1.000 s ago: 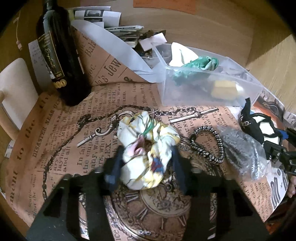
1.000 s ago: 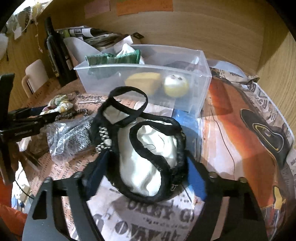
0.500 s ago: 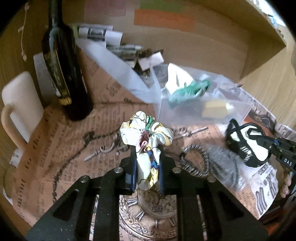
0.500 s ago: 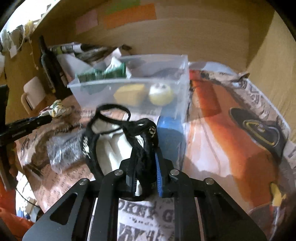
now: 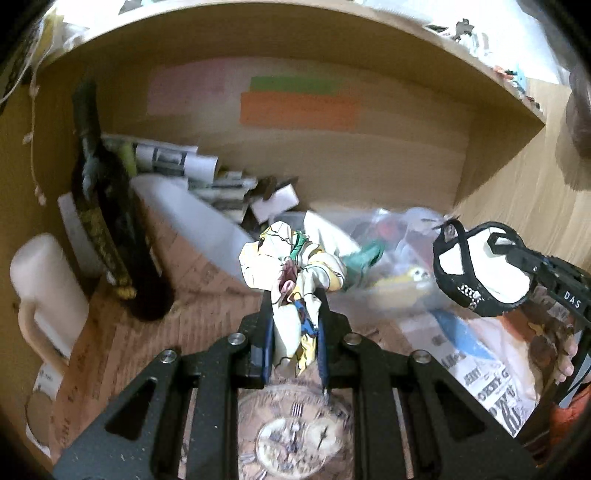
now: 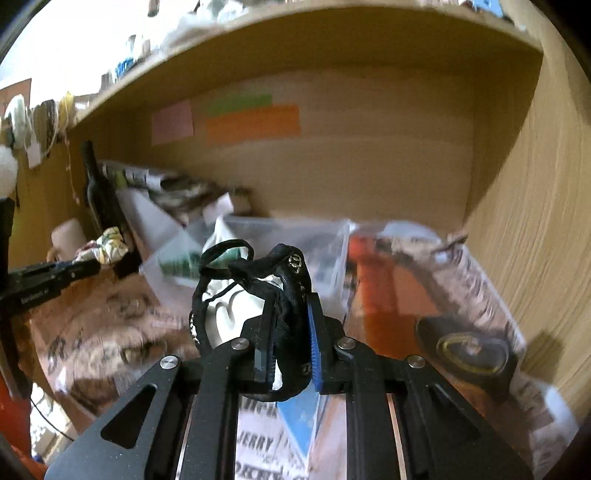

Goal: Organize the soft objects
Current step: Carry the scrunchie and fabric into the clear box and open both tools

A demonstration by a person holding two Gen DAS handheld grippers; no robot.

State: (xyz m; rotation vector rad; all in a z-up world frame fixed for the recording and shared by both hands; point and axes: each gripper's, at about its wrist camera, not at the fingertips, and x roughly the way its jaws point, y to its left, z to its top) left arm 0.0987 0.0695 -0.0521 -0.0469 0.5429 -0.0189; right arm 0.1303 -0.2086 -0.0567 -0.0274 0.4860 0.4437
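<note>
Fingers of the left gripper [image 5: 294, 314] pinch the patterned scrunchie [image 5: 291, 258]; fingers of the right gripper [image 6: 290, 325] pinch the black-and-white pouch [image 6: 236, 310]. Both hang above the bench [image 5: 147, 339]. Blur hides what lies in the clear bin [image 6: 288, 236].

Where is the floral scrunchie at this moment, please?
The floral scrunchie is clamped in the left gripper, lifted in front of the clear bin, right of the dark bottle.

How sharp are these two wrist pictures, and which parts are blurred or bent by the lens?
Left wrist view: the gripper and its floral scrunchie are fairly sharp; the clear plastic bin and wine bottle smear. Right wrist view: the gripper holding the black-and-white scrunchie is crisp; the printed table cover streaks. In both, the fisheye bows the shelf edge.
</note>
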